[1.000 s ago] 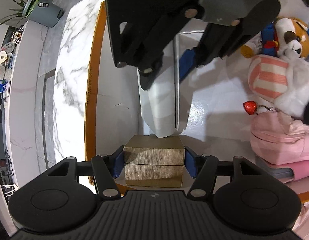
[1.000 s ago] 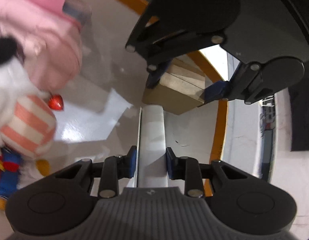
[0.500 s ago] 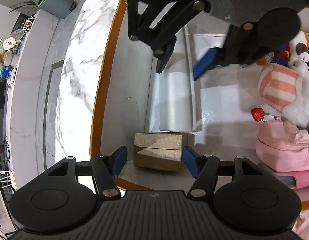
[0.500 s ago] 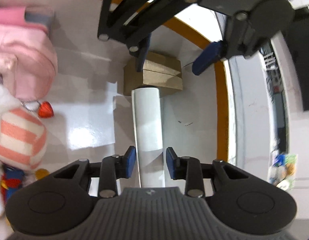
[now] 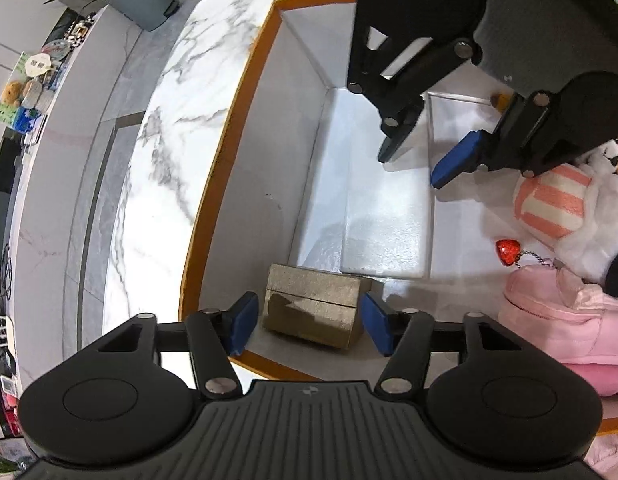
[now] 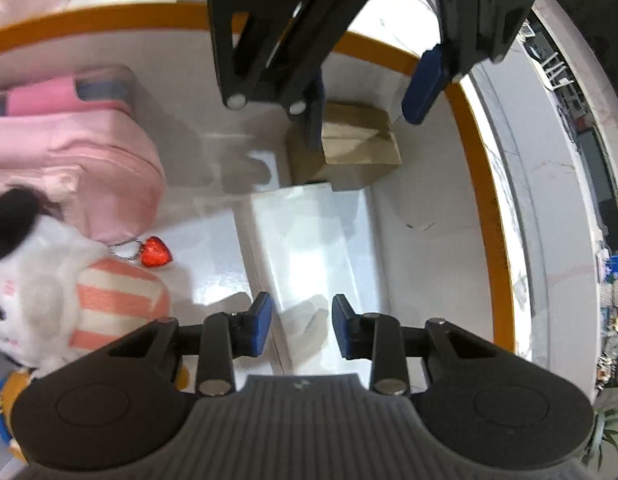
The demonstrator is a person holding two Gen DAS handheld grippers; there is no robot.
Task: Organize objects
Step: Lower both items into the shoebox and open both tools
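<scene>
In the orange-rimmed box [image 5: 225, 168], the gold box [image 5: 315, 306] sits at six o'clock between the left gripper [image 5: 307, 326] jaws, which have just been closing yet stand clear. It looks stiff and light; grip its flat sides. The right gripper [image 6: 303, 326], jaws just narrowed, straddles the white box [image 6: 309, 248] untouched.

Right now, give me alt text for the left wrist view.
The left gripper, open, straddles a gold box in the corner of an orange-rimmed bin. The right gripper hangs open over a white box; plush toys lie alongside.
</scene>
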